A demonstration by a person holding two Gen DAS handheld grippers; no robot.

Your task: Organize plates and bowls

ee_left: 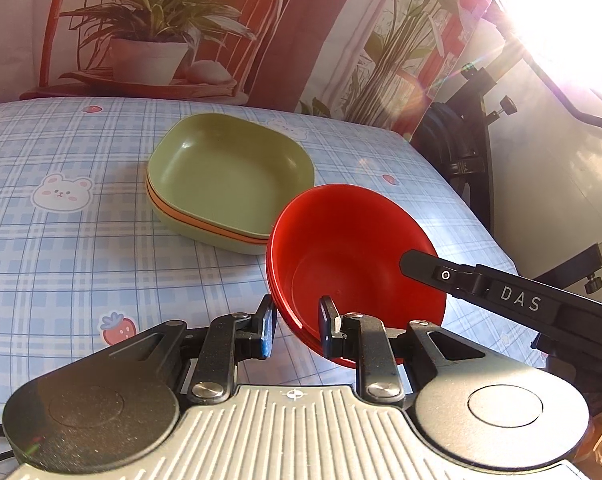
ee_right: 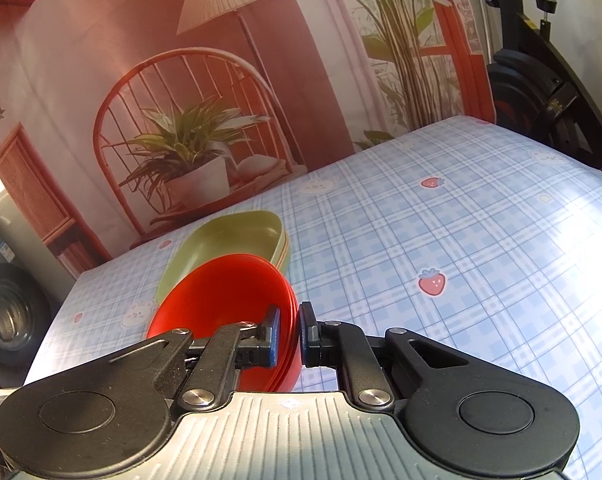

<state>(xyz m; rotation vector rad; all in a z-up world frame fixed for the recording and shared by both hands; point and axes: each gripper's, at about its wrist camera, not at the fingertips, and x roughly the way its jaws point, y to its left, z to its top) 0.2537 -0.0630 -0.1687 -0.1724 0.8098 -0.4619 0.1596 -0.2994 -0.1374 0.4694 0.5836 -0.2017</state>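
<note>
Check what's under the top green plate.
Under the green plate an orange rim shows, then another green plate on the tablecloth. Only their edges are visible; the rest, and any further plates, are covered.

A nested stack of red round bowls (ee_left: 353, 264) sits tilted, its open side up, just beside a stack of square plates (ee_left: 229, 180): green on top, an orange rim between, green below, lying flat on the tabletop.
</note>
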